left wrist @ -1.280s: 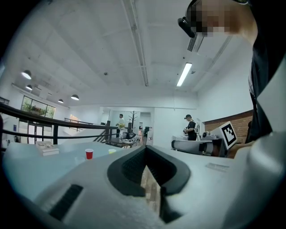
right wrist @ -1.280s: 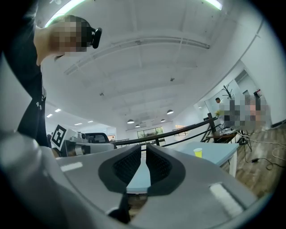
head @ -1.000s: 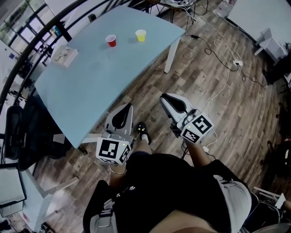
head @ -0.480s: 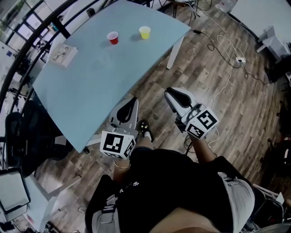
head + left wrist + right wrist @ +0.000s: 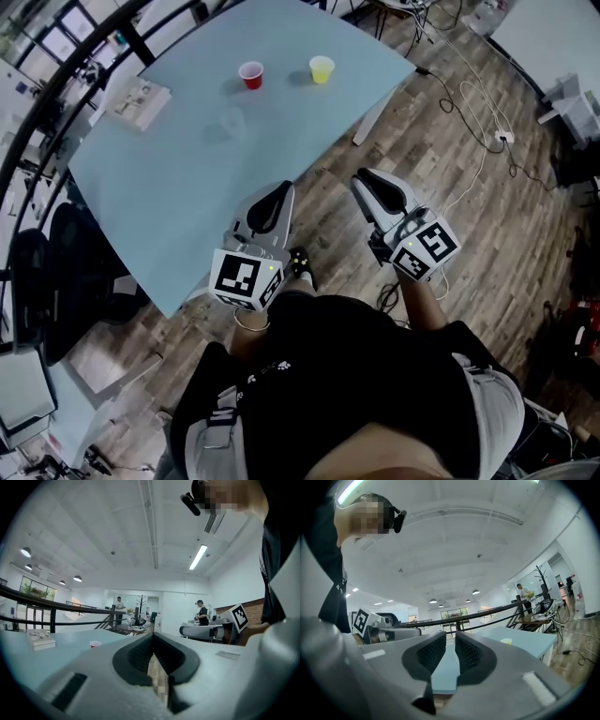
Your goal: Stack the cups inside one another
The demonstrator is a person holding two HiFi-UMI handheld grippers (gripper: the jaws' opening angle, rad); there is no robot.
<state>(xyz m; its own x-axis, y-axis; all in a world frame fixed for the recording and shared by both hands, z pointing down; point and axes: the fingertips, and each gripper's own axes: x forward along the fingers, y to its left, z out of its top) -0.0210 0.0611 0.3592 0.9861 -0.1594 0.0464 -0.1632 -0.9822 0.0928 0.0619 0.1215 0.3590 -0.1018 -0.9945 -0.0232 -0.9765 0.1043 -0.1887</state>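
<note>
**Claws both empty, cups apart on the far worktop**

Head view: we see the left claw (image 5: 278, 190) and the right claw (image 5: 367, 180) held level. The left sits at the near edge of the worktop (image 5: 178, 187); the right is out over the wood floor (image 5: 487, 244). The red cup (image 5: 251, 75) and the yellow cup (image 5: 322, 68) stand upright toward the far side. They are near each other but not touching, and well apart from both claws. Nothing is nested yet.

Left gripper view: the left claw (image 5: 153, 638) has its jaws together at the tips, with nothing between them. The red cup (image 5: 95, 644) shows small and upright, far across the worktop.

Right gripper view: the right claw (image 5: 450, 643) has its jaws a narrow slit apart. They have just been opening. Only the worktop shows through the gap, so nothing is held. The yellow cup (image 5: 506, 641) sits off to the right of the jaws.

Handling, as we judge it:
- The cups look small, thin-walled and very light.
- They are likely smooth-sided, so they would slide or tip at a nudge.
- A hard squeeze would probably dent them.

We would take one cup across its upper wall just under the rim, with a soft pinch. The other claw should steady the receiving cup. Both claws need to open far wider first.
</note>
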